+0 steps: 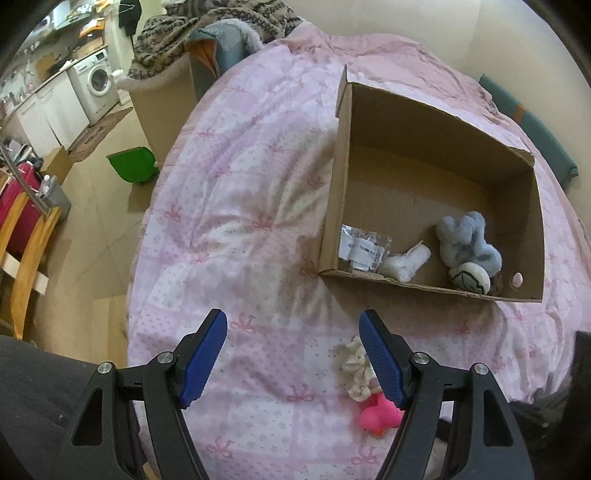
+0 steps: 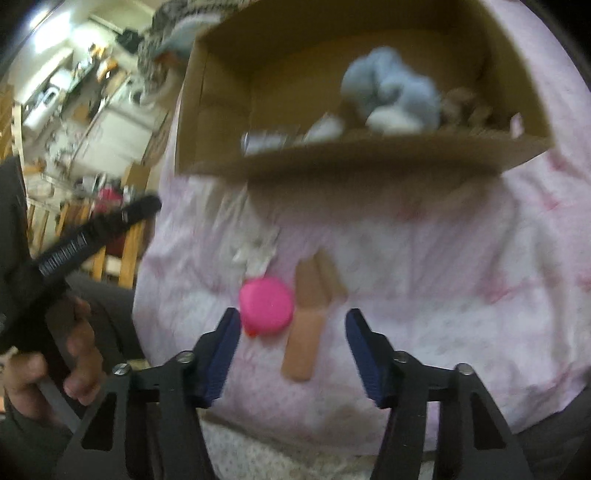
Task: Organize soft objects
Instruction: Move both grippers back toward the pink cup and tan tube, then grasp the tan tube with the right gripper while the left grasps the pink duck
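An open cardboard box (image 1: 436, 177) lies on the pink bedspread (image 1: 240, 229) and holds a blue plush toy (image 1: 467, 242), a small white plush (image 1: 404, 264), a round cream toy (image 1: 469, 278) and a clear plastic bag (image 1: 364, 249). My left gripper (image 1: 293, 328) is open and empty above the spread. A pink rubber duck (image 1: 380, 415) and a patterned cloth item (image 1: 358, 369) lie behind its right finger. In the blurred right wrist view, my right gripper (image 2: 291, 325) is open, with the pink duck (image 2: 266, 306) and a tan doll-like piece (image 2: 308, 321) just ahead of it. The box (image 2: 369, 155) is beyond.
The bed's left edge drops to the floor, where a green dustpan (image 1: 135, 164), a wooden chair (image 1: 26, 258) and a washing machine (image 1: 96, 83) stand. A striped blanket pile (image 1: 207, 29) lies at the bed's far end. The left gripper's body (image 2: 85, 236) shows at the left of the right wrist view.
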Demonstrator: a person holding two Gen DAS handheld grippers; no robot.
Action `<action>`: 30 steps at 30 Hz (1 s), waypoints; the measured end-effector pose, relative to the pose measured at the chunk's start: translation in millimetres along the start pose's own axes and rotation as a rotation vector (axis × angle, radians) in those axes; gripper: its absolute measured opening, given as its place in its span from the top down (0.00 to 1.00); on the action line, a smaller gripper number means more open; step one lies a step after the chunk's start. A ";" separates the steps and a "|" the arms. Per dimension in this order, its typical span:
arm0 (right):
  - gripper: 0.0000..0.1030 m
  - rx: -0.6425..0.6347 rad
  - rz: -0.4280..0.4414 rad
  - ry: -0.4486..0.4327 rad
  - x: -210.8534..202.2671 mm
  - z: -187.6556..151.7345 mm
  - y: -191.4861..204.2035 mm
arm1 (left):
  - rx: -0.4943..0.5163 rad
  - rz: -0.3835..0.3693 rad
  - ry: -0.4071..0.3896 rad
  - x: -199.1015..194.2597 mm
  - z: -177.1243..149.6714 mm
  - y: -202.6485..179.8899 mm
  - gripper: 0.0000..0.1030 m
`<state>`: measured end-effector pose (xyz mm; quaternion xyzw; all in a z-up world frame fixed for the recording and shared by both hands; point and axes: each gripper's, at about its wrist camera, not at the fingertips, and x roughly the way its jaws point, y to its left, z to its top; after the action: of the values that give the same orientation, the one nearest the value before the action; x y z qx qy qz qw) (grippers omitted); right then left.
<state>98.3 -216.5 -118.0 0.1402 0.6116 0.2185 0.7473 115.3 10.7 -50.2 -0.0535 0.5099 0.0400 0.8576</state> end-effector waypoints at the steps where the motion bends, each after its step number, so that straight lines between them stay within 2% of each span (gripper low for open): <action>1: 0.47 -0.012 -0.001 0.022 5.3 -1.2 3.3 | 0.003 -0.003 0.001 0.1 -0.3 -0.8 0.30; 5: 0.51 -0.077 -0.047 0.100 29.6 -8.3 15.2 | 0.007 -0.006 0.001 -0.1 -0.5 -2.7 0.30; 7: 0.57 -0.098 -0.083 0.124 39.5 -9.7 18.0 | 0.003 -0.008 0.003 0.5 0.1 -2.7 0.30; 12: 0.66 -0.119 -0.138 0.145 52.7 -10.7 21.6 | 0.002 -0.013 0.005 0.7 -0.4 -2.7 0.30; 15: 0.81 -0.113 -0.146 0.141 53.2 -11.8 22.1 | 0.008 -0.004 0.011 0.4 -1.5 -2.4 0.30; 17: 0.86 -0.099 -0.125 0.143 50.4 -10.9 18.3 | 0.005 -0.007 0.017 -0.6 -3.2 -0.1 0.30; 23: 0.91 -0.089 -0.090 0.087 26.9 -9.6 12.6 | -0.014 -0.013 0.063 2.8 -11.9 4.3 0.30; 27: 0.91 -0.052 -0.043 -0.001 2.4 -4.8 9.3 | -0.019 -0.043 0.113 7.5 -21.8 0.1 0.30; 30: 0.91 -0.004 -0.012 -0.099 -21.1 0.2 0.7 | 0.002 -0.057 0.150 12.9 -33.0 -10.0 0.30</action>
<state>95.1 -226.4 -99.6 0.1458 0.5741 0.2080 0.7784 93.9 -3.4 -76.7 -0.0697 0.5709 0.0109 0.8180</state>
